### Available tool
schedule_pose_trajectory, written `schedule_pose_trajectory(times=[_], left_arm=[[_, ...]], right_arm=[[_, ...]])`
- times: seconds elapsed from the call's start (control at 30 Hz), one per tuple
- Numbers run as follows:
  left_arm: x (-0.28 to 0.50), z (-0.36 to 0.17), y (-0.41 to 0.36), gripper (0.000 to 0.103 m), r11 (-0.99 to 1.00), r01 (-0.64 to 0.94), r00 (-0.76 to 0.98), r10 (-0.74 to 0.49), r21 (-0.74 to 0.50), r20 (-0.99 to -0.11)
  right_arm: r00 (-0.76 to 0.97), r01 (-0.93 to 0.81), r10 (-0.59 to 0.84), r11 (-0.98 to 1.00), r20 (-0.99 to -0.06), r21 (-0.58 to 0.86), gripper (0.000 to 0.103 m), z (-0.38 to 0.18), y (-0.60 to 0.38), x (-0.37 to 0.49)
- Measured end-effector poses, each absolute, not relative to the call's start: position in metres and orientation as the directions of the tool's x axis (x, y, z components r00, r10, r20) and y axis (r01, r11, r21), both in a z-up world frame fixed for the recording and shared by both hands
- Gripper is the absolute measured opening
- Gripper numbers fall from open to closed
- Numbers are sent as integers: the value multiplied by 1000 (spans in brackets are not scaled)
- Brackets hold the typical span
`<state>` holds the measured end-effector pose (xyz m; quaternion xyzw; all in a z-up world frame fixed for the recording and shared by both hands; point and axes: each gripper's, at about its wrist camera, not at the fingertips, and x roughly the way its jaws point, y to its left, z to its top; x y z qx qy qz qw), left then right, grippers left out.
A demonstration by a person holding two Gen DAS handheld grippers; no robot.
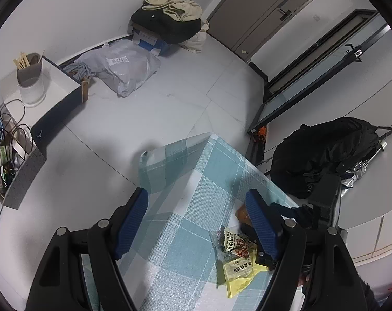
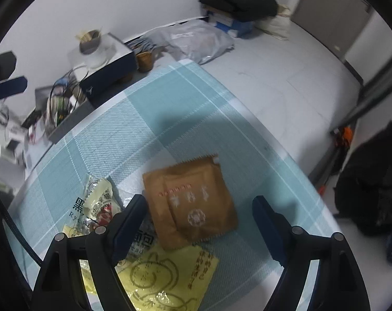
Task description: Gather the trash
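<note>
Wrappers: crinkled yellow plastic (image 2: pixel 170 272), flat brown square packet (image 2: pixel 193 202), checked cloth (image 2: pixel 196 103).

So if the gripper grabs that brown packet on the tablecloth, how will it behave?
The brown packet lies flat and creased, so it is probably light and floppy, likely to sag from one pinched edge. Its surface looks smooth, so it may slide on the tablecloth if pushed.

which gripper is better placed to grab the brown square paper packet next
Right. The right gripper hangs open directly above the brown square paper packet on the teal checked tablecloth. The left gripper is also open, but over bare cloth beside the pile.
</note>
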<state>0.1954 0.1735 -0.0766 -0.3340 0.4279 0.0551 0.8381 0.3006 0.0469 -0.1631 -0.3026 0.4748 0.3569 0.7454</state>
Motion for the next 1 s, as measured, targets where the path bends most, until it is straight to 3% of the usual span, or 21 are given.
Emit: schedule_pose_trajectory(times=[0.23,0.3,0.4,0.67,0.73,1.0], left_arm=[[195,-77,177,75,766,-377,632,-199,-521,-749],[195,-77,177,75,765,-377,632,-199,-522,-749],[195,-76,178,75,764,-377,632,-201,-523,-749],[196,-76,176,75,772,-371,631,-199,-517,-750],[196,-76,175,75,775,-370,630,-196,-513,-751],[198,-76,167,75,784,-360,622,-202,-505,-756]], right_arm=[[235,-815,258,578,-937,-45,80,-166,43,310],[239,-816,268,577,-933,-44,72,-164,41,306],[249,-802,270,596,-930,-41,51,-160,38,306],[267,-774,301,633,-916,-18,35,-157,33,304],[274,-768,305,641,-912,-16,20,-155,32,301],[292,-708,362,704,-885,54,11,-150,16,296]])
